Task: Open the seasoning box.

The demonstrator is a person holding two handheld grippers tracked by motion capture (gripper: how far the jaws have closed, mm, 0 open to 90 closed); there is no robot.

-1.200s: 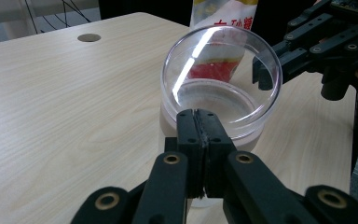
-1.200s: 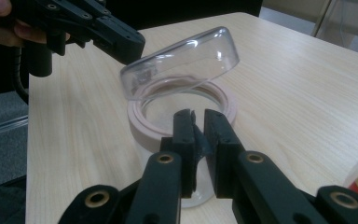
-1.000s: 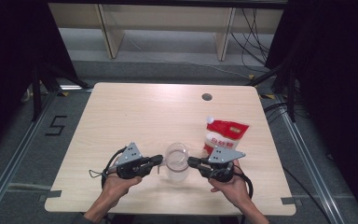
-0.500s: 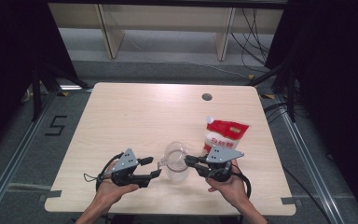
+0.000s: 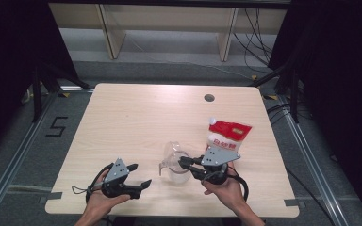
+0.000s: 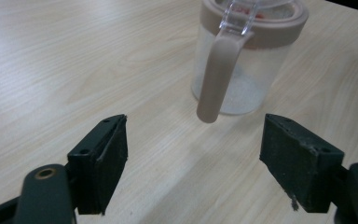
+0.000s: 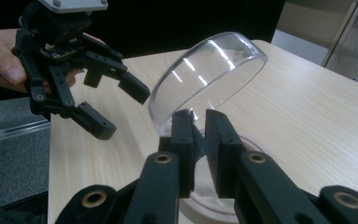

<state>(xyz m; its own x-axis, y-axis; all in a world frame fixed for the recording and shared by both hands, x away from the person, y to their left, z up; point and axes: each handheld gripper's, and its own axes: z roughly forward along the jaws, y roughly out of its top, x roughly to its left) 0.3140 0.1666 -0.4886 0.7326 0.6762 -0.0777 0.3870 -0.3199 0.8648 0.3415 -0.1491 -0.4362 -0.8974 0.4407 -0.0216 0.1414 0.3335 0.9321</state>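
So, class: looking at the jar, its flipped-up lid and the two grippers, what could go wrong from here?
1. The right gripper pinches only the clear lid's edge; it may slip and snap shut.
2. The left gripper has just opened and holds nothing, so the jar stands unsteadied and could tip.
3. The red bag beside the jar could be knocked over.

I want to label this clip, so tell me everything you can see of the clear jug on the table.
The jug is see-through plastic with a beige rim band and a beige handle hanging down its side. It stands upright on the wooden table, left of a red and white bag. A thin layer of white grains seems to lie at its bottom. Its clear domed lid is tipped up open, with the right gripper shut on its tab. The left gripper stands open, apart from the handle.
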